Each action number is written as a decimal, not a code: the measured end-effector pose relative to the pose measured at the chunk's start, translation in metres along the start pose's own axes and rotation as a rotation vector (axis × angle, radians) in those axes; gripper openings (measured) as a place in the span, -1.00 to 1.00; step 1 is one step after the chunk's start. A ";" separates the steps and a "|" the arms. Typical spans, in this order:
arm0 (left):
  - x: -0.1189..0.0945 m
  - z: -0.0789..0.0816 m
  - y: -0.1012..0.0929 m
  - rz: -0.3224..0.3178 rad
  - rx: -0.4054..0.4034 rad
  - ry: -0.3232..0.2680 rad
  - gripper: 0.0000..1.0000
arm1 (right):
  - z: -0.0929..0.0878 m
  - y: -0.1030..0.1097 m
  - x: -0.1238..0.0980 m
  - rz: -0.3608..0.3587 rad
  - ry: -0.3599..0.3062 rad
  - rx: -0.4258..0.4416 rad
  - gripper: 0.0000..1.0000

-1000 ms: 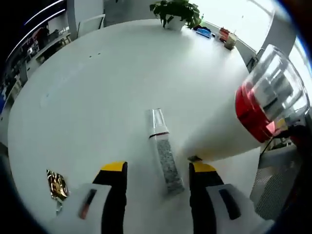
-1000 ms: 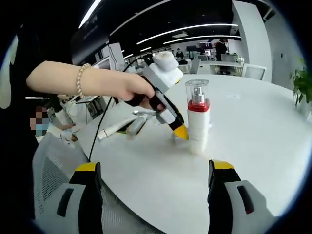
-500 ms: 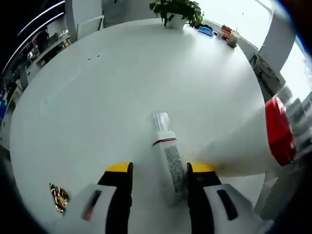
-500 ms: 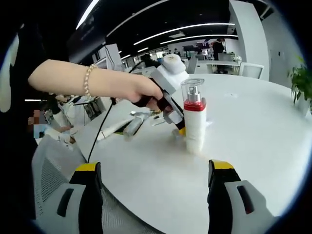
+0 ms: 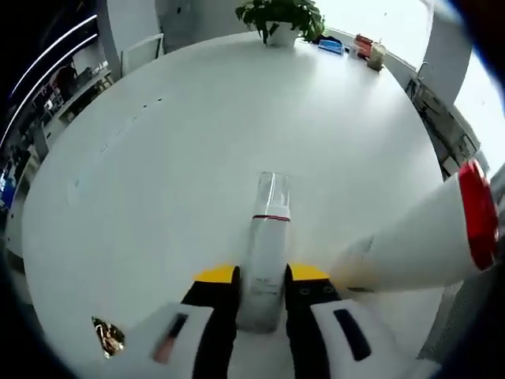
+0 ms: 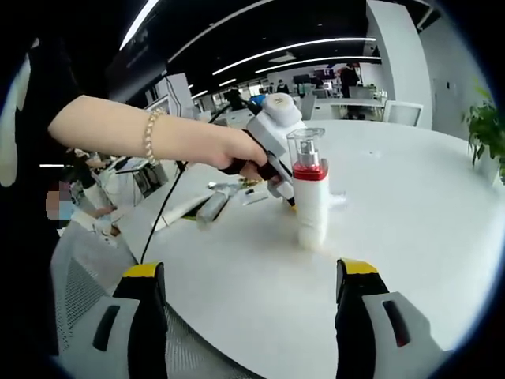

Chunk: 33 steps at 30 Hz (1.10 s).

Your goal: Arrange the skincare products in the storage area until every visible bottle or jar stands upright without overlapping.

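Observation:
A slim white bottle [image 5: 268,229] with a clear cap and a thin red ring lies on the white table [image 5: 173,142], cap pointing away. My left gripper [image 5: 263,276] is shut on its lower body, yellow tips pressed against both sides. Just to its right stands a larger white bottle [image 5: 426,245] with a red collar. In the right gripper view this larger bottle [image 6: 310,205] stands upright under a clear cap, and a hand [image 6: 237,150] holds the left gripper behind it. My right gripper [image 6: 251,272] hangs open at the near table edge, holding nothing.
A gold wrapper [image 5: 109,335] lies near the left jaw. A potted plant [image 5: 280,17] and small items [image 5: 359,47] sit at the far table edge. Other tubes [image 6: 209,207] lie left of the upright bottle. A mesh chair [image 6: 79,292] is below the table edge.
My left gripper has moved forward over the lying slim bottle and its jaws have shut on the body. The right gripper has stayed open, and the larger bottle still stands.

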<state>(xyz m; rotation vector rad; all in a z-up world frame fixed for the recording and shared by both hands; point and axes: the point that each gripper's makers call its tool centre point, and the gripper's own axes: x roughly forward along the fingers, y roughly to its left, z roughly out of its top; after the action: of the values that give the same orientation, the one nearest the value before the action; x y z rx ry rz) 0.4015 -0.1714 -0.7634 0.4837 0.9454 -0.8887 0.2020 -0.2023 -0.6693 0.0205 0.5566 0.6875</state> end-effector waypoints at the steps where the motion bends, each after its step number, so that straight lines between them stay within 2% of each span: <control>1: 0.000 0.000 -0.001 -0.001 0.006 -0.005 -0.55 | 0.000 0.000 0.000 0.000 0.000 -0.001 0.77; 18: -0.011 -0.003 0.008 0.001 -0.025 -0.028 -0.57 | 0.002 0.001 0.000 0.002 -0.002 -0.006 0.77; 29: -0.028 -0.001 0.009 -0.015 -0.114 -0.086 -0.57 | 0.004 0.003 0.000 0.013 -0.012 -0.011 0.76; 33: -0.038 -0.003 0.015 -0.016 -0.151 -0.111 -0.57 | 0.006 0.004 0.000 0.023 -0.020 -0.015 0.75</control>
<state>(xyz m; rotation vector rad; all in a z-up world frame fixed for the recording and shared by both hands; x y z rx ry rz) 0.4015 -0.1440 -0.7330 0.2948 0.9082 -0.8431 0.2025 -0.1979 -0.6638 0.0202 0.5326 0.7127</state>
